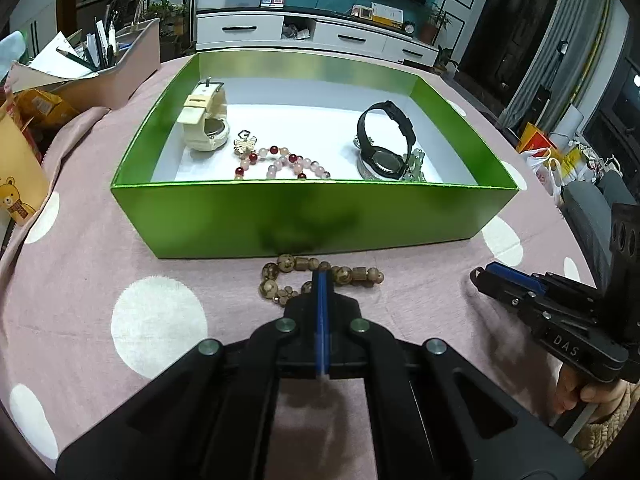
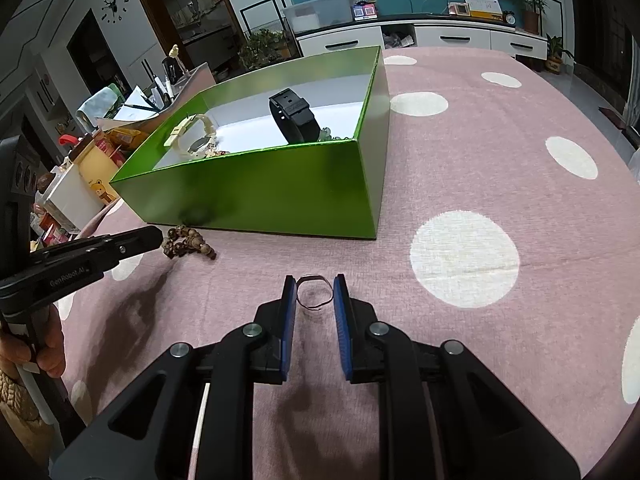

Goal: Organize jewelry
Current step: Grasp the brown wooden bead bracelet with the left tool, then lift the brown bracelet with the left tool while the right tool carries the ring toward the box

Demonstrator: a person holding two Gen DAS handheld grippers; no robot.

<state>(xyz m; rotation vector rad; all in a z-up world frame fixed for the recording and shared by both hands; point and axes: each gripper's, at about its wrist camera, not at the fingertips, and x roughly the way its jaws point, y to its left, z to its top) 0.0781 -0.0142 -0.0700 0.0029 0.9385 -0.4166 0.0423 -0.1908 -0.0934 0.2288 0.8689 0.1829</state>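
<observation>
left hand-held gripper (image 1: 322,280) closed on wooden bead bracelet (image 1: 296,276) | green box (image 1: 312,216) wall just beyond

A table under a pink cloth (image 1: 120,248) with white dots carries the green box (image 1: 312,216). Brown beads (image 1: 320,276) lie on the cloth just before its near wall — a thin ring (image 2: 315,292) further right — and a pen holder (image 1: 120,68) stands behind, left.

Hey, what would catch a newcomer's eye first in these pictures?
The bright green box on the pink dotted cloth, holding a white watch, a black watch and pink beads. In front lie brown beads, and a thin ring sits between the right gripper's jaws.
</observation>
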